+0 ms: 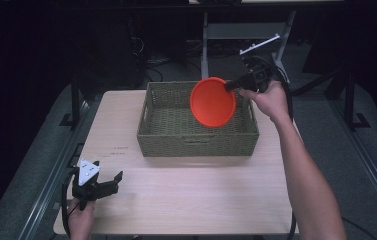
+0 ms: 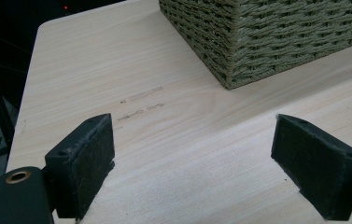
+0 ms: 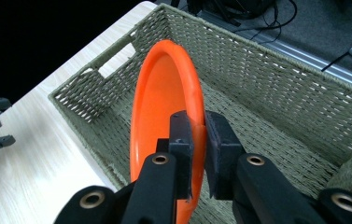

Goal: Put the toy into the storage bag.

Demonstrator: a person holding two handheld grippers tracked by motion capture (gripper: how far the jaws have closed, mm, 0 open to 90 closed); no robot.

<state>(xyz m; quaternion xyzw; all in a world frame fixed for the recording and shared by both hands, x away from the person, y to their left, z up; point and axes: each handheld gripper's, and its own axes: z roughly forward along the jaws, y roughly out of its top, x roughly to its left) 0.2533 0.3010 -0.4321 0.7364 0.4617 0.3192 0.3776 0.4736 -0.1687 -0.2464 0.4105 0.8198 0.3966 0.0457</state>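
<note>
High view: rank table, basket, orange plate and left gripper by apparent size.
1. table
2. basket
3. orange plate, held up nearer the camera, so it may look oversized
4. left gripper, nearest the camera, yet smallest

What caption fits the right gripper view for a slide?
Right gripper holds an orange plate on edge over the woven basket.

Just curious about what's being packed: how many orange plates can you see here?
1. The orange plate is held on edge over the woven basket, clamped at its rim by the right gripper. The basket floor that shows holds no others.
</note>
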